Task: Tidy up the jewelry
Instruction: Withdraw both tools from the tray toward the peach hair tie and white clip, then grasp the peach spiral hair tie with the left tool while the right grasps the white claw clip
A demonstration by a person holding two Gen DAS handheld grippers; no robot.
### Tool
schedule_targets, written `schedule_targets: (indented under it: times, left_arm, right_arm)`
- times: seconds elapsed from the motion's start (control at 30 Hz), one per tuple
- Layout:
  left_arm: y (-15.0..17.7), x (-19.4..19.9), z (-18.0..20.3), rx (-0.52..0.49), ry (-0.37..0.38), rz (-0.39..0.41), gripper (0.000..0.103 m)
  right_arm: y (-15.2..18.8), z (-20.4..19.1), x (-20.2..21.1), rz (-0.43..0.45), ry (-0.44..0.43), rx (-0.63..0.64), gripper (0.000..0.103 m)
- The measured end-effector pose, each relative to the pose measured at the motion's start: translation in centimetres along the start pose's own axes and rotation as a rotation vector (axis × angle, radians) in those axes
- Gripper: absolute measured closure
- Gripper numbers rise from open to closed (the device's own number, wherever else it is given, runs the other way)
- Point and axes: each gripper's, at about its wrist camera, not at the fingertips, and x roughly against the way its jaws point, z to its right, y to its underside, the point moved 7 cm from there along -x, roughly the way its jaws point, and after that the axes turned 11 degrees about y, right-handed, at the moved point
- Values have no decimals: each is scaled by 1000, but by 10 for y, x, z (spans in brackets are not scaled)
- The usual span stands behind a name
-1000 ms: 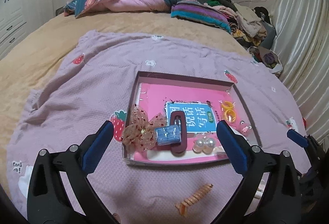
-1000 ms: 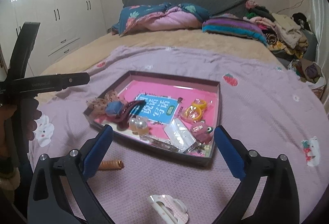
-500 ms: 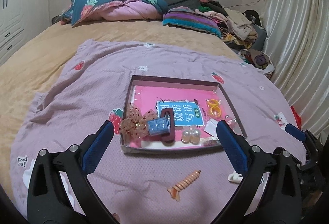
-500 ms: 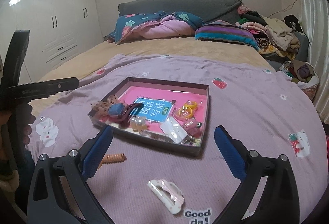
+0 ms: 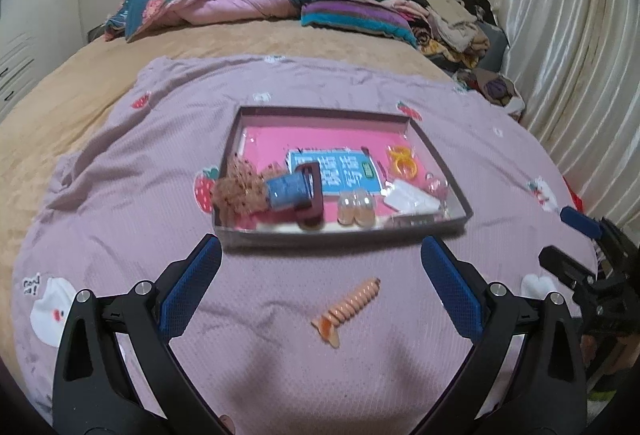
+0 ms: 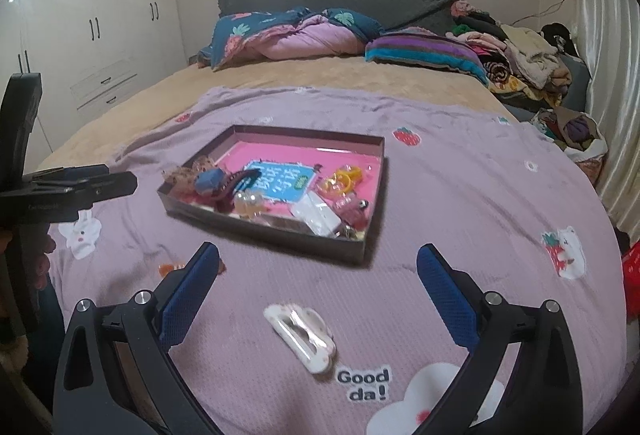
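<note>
Both sets of fingers are spread wide and empty. My left gripper (image 5: 320, 287) hovers over the orange spiral clip (image 5: 347, 304), my right gripper (image 6: 318, 291) over the white clip (image 6: 301, 331), both lying on the purple blanket (image 5: 120, 171) just short of the tray (image 5: 340, 233). Soft fabric could bunch under my pads and spoil either pinch.

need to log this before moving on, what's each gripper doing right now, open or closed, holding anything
Left gripper: open, holding nothing, above the orange spiral hair clip.
Right gripper: open, holding nothing, above the white cloud-shaped hair clip.
</note>
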Motion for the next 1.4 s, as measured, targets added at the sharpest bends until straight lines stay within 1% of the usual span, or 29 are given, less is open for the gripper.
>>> schedule_targets:
  times: [0.23,0.37,0.43,0.57,0.67,0.73,0.83,0.9,1.03,1.07,1.1,1.13,1.17,1.2,1.23,1.27,1.3,1.33,1.4]
  left_arm:
    - [18,-7,5,-16,13,-33,10]
    - [32,-15,10,-55,9,-65,10]
    - [39,-20,11,-60,22,-83,10]
    - [52,-32,14,-94,35,-129,10]
    - [61,-42,14,-104,40,-161,10]
    - [66,-49,13,-108,38,-180,10]
    - [73,-61,12,-120,42,-203,14]
    - [76,-69,11,-125,45,-221,21]
    - [83,-84,10,-126,60,-259,28]
    - [84,-86,10,-132,61,-263,30]
    - [84,-88,10,-136,61,-266,34]
    - [85,-91,11,-135,65,-269,37]
    - [85,-92,11,-130,72,-272,43]
    - [86,-93,11,-126,76,-274,46]
    - [85,-94,10,-125,76,-275,47]
    - [85,-94,11,-127,77,-275,49]
    - [86,-94,12,-130,78,-275,55]
    - [86,-94,12,-131,82,-274,58]
    - [86,-93,12,-129,89,-276,76]
  right_arm:
    - [18,6,-2,-29,21,11,4]
    - [32,5,-7,-58,24,30,4]
    - [36,3,-10,-74,21,45,4]
    - [50,-6,-19,-118,-6,82,4]
    - [59,-14,-28,-151,-43,95,4]
    - [65,-17,-35,-172,-51,101,4]
    - [73,-18,-48,-206,-55,100,4]
    - [78,-18,-56,-225,-54,100,5]
    - [87,-23,-74,-277,-66,109,6]
    - [88,-24,-77,-283,-67,112,8]
    - [90,-25,-80,-291,-69,117,12]
    - [91,-27,-83,-302,-75,123,22]
    - [93,-28,-84,-310,-80,126,30]
    - [94,-30,-86,-315,-86,131,34]
    - [95,-32,-85,-312,-87,141,46]
    - [94,-34,-83,-303,-89,153,58]
    - [94,-35,-82,-300,-99,153,60]
    - [93,-37,-80,-299,-122,145,60]
    - [92,-39,-75,-296,-154,125,60]
